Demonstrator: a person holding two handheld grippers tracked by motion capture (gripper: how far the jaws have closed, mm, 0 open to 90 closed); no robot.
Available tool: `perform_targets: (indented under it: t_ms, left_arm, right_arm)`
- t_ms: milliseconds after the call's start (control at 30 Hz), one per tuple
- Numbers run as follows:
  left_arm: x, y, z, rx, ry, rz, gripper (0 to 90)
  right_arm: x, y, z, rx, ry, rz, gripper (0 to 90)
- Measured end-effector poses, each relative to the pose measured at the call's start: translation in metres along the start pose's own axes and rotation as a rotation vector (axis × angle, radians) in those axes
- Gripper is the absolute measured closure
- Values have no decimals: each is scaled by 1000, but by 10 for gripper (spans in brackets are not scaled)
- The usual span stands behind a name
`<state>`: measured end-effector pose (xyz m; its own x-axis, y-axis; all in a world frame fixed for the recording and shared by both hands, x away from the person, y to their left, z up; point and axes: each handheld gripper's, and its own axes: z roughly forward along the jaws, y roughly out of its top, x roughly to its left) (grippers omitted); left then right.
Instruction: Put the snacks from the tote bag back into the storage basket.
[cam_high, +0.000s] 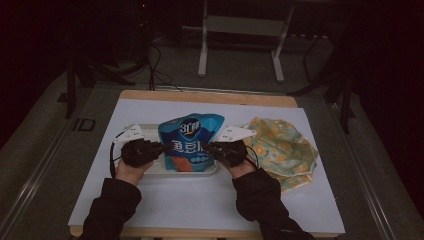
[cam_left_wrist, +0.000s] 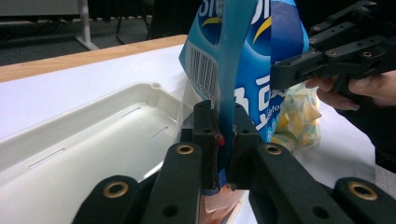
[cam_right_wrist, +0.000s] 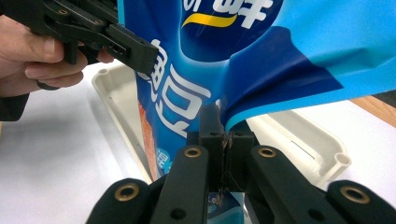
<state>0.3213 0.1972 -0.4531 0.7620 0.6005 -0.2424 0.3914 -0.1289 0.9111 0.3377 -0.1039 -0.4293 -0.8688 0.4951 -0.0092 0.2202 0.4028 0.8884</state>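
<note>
A blue snack bag (cam_high: 190, 142) with white lettering stands upright over a white tray (cam_high: 160, 172). My left gripper (cam_high: 162, 148) is shut on the bag's left edge, and my right gripper (cam_high: 206, 147) is shut on its right edge. In the left gripper view the jaws (cam_left_wrist: 224, 140) pinch the bag's thin side seam (cam_left_wrist: 229, 84) above the tray (cam_left_wrist: 93, 140), with the right gripper (cam_left_wrist: 280, 77) beyond. In the right gripper view the jaws (cam_right_wrist: 226, 135) clamp a fold of the bag (cam_right_wrist: 224, 56), and the left gripper (cam_right_wrist: 140, 51) holds the far edge.
A yellow and green patterned cloth bag (cam_high: 280, 147) lies flat to the right of the tray. Everything rests on a white sheet (cam_high: 200, 205) over a wooden table. Dark floor, cables and a metal stand (cam_high: 240, 30) lie beyond the far edge.
</note>
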Motion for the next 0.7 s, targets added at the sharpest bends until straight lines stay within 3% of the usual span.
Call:
perform_targets:
  t_ms: [133,267,467,700]
  left_arm:
    - [1,0,-2,11,6,-30,756]
    - [-1,-1,-6,7,25,-19,659]
    - [-6,-3,-12,11,53,-14,519]
    - [-13,-7,-20,21,52,-30,360]
  right_arm:
    - [-3,0,-2,12,25,25,848]
    - [-8,0,-6,-12,45,59,740]
    - [-10,0,-10,-12,49,57,613]
    - [-12,-4,-18,-11,44,55,461]
